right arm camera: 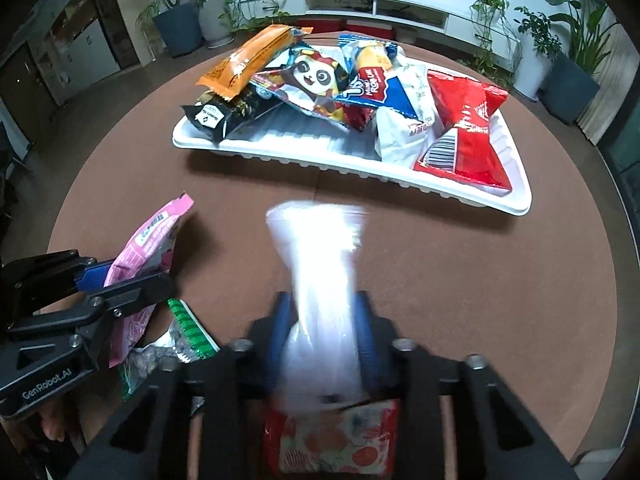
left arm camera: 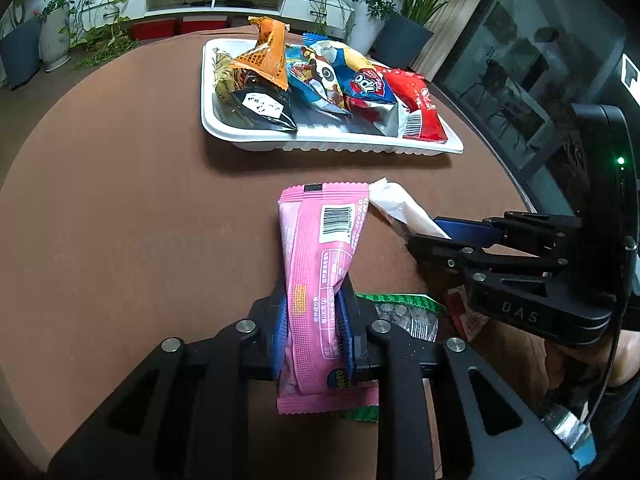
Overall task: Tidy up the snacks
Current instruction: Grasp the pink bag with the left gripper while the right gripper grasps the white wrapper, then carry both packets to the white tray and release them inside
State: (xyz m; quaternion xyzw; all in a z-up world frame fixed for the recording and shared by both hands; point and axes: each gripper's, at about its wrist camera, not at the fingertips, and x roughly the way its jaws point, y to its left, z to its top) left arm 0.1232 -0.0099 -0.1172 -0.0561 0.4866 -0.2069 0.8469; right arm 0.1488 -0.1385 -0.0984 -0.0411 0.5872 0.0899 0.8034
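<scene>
**Snack packets held in both tongs, white tray beyond**

Left tongs (left arm camera: 312,320): closed on a pink packet (left arm camera: 320,256), held at lower centre of the left wrist view. Right tongs (right arm camera: 320,320): closed on a white packet (right arm camera: 320,264), blurred, at lower centre of the right wrist view. A green packet (left arm camera: 404,312) is seen just beside the left tongs, on the brown worktop (left arm camera: 140,200). A white tray (right arm camera: 352,152), upper centre, is filled with orange, blue, panda-printed, black and red packets.

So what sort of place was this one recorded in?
Probably a living room or lounge: a round brown table, potted plants along the wall, and a long white low cabinet behind the white snack tray.
</scene>
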